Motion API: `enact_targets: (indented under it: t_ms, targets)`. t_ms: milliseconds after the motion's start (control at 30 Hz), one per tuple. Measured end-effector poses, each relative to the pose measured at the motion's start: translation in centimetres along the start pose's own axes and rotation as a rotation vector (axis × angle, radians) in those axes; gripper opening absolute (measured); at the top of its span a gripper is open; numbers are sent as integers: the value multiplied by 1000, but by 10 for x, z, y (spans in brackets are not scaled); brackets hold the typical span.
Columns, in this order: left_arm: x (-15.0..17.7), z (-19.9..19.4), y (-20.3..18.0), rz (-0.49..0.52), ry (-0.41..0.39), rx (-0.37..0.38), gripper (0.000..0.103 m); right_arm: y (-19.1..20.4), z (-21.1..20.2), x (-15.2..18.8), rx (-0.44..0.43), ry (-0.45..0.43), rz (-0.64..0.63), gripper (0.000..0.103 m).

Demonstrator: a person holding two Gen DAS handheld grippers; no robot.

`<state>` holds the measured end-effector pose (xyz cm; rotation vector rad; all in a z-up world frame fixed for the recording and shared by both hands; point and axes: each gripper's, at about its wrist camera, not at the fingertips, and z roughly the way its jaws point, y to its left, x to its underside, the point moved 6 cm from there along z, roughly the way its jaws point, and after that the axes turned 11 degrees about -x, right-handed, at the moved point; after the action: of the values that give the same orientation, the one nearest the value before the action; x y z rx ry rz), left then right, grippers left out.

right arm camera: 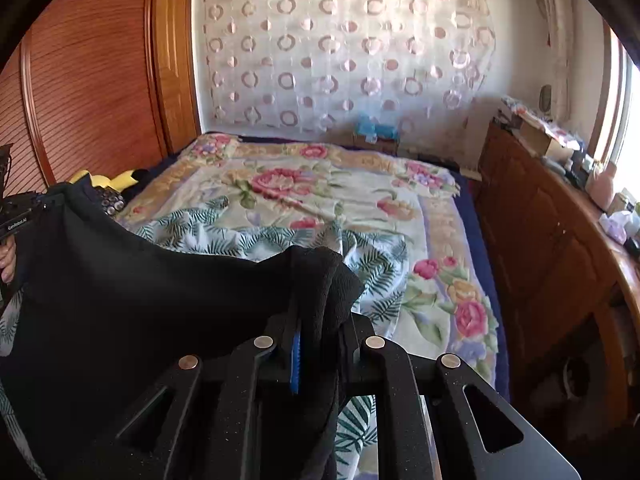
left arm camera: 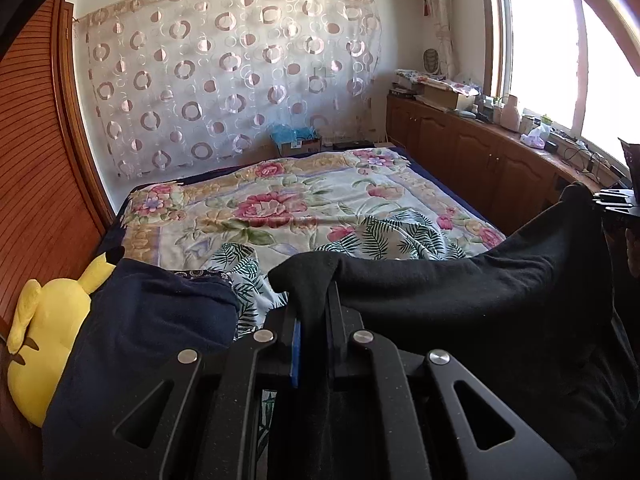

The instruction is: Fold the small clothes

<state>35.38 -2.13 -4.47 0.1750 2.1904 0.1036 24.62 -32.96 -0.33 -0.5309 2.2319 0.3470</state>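
Item, lower left of the left wrist view: we note a yellow plush toy (left arm camera: pixel 44 332) against the wooden wardrobe (left arm camera: pixel 36 184), with a dark navy garment (left arm camera: pixel 144 340) heaped just beside it.

Item, lower centre of the same view: our left gripper (left arm camera: pixel 314 312), jaws closed on one corner of the black garment (left arm camera: pixel 460 300). The cloth bunches between the blue pads and spills over the fingers.

Item, right edge of that view: our right gripper (left arm camera: pixel 612 200), small and partly cut off; it appears clamped on the opposite corner, and the right wrist view confirms cloth pinched between its jaws.

Item, centre to right: the black garment hangs in the air above the near part of the floral blanket (left arm camera: pixel 280 208), apart from it as far as we can tell. A leaf-print cloth (left arm camera: pixel 384 236) lies on the blanket beneath.

Orientation: the held top edge runs left to right between our two grippers, sagging in the middle and rising toward the right. The body drops out of frame, so we cannot tell whether its long axis is across or downward.

Handling note, our judgement: we should draw the grippers apart until the sag goes, level the two corners, then lower the cloth flat onto bare blanket, away from the leaf-print cloth, before any crease is made.
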Motion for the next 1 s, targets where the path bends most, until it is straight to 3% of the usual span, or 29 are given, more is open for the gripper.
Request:
enact_targets:
  t_ms: [333,433,600,633,667,1000]
  targets:
    - [15,28,-5,3,67,18,14,-21,49,-10,-5,73,44,14]
    - [21,27,-7,7,82,19,19,-25,57,-5,11,81,52,22]
    - [29,13,-13,-8,77,69,61,-25,47,-4,43,57,71,48]
    - [31,11,-15,-16,81,81,76,-23,42,-3,39,53,74,49]
    - [34,8,-16,-23,82,91,82,-21,37,0,28,48,79,49]
    - [76,-6,-35,-25,143,143,82,14,-19,56,-2,34,100,49]
